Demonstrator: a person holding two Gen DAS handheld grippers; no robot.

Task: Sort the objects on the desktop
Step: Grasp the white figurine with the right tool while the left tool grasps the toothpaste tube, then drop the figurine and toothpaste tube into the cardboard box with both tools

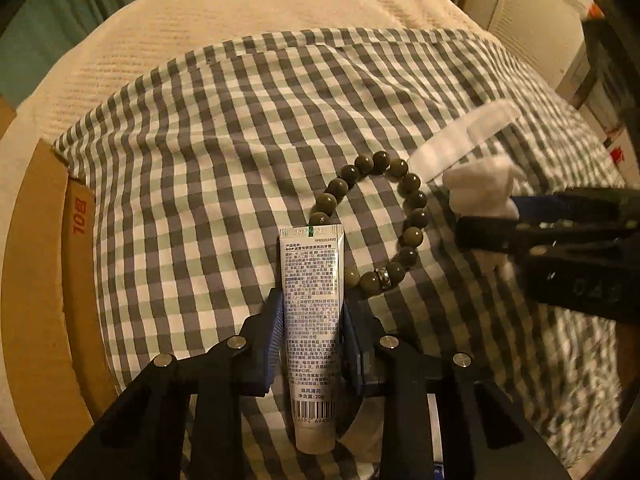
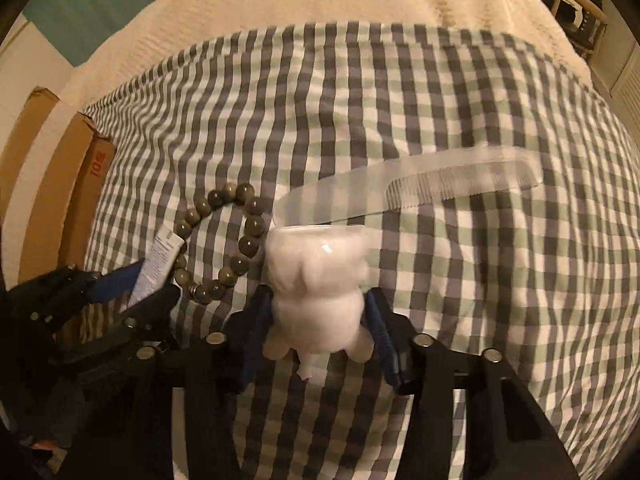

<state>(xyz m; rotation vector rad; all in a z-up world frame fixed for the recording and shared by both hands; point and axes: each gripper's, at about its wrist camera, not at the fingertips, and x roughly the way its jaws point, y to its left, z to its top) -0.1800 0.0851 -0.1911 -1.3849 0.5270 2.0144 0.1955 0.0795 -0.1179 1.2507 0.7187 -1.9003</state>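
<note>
A surface draped in a grey, green and white checked cloth (image 1: 208,168) is seen under warm, dim light, with a cream textured blanket (image 1: 248,4) spread beyond the cloth's far edge. At the far left, cardboard boxes (image 1: 44,280) are stacked against the cloth, one marked with red print.

Next to the right, the left tongs (image 1: 312,320) are clamped on a small white toothpaste tube (image 1: 312,312), which is gripped along its length between the blue pads, its crimped end pointing forward and its barcode end toward the camera. The tube's crimped end is laid over the near-left part of a bracelet of dark olive beads (image 1: 412,236), which lies flat on the cloth in a loose ring, with a small metal bead at its near side.

Just right of the bracelet, a translucent white comb (image 2: 440,184) is laid on the cloth, angled away to the right, its teeth facing the camera. It is blurred in both views.

Furthest right, the right tongs (image 2: 320,320) are closed around a small white bear-shaped figurine (image 2: 316,280), which is pinched at its body between the blue pads with its head pointed forward. In the left wrist view the figurine (image 1: 480,192) is seen held just beside the bracelet's right edge; whether it touches the cloth cannot be told.
</note>
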